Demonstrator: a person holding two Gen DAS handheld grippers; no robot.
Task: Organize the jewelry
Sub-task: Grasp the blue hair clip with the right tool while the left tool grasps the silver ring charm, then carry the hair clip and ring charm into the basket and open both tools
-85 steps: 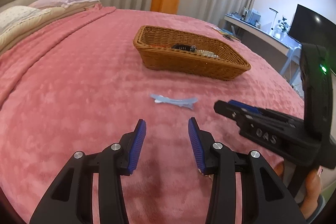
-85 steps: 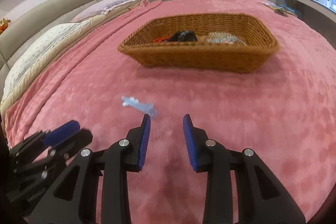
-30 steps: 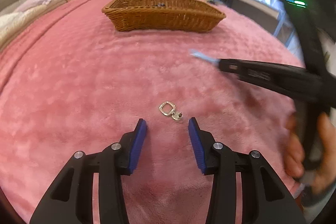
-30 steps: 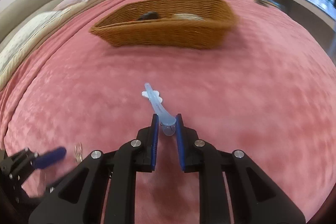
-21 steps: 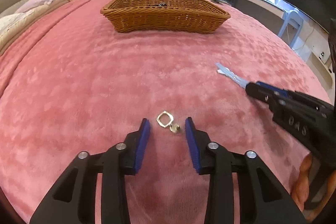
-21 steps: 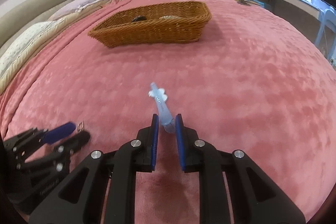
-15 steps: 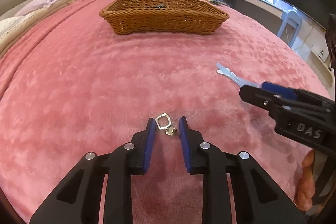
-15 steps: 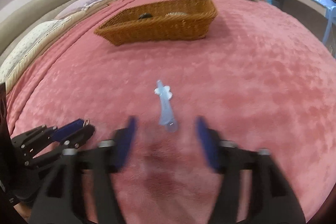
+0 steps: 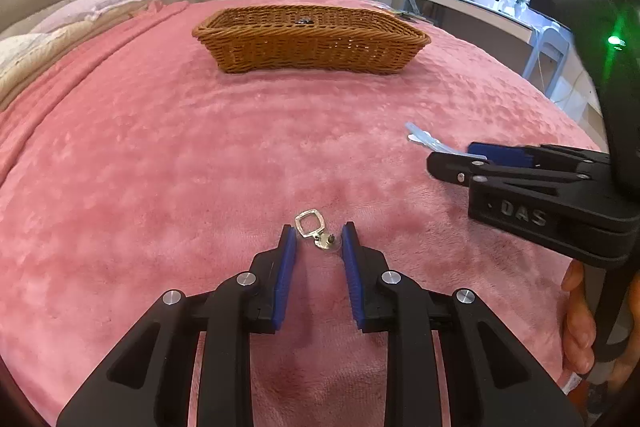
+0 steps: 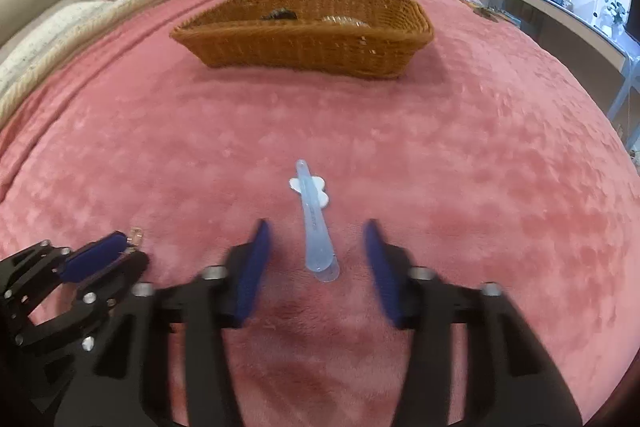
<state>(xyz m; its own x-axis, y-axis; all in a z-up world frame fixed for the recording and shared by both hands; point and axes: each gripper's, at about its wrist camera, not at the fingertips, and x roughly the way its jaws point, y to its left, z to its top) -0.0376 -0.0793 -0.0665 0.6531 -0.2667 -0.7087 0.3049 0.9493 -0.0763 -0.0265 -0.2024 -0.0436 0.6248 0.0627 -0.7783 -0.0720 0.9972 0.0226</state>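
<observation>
A small silver earring with a square loop lies on the pink blanket between the tips of my left gripper, whose jaws stand a little apart around it without touching it. A pale blue hair clip with a white flower lies on the blanket between the wide-open fingers of my right gripper; it also shows in the left wrist view. The wicker basket stands farther back, also seen in the right wrist view, with a dark item and a silvery item inside.
The pink blanket covers the whole bed. Pillows lie at the far left. A desk with a monitor stands beyond the bed's right edge. My right gripper's body is close to the right of the left gripper.
My right gripper was shut on the hair clip and has opened wide, leaving it on the blanket. My left gripper narrowed around the earring and moved closer to it.
</observation>
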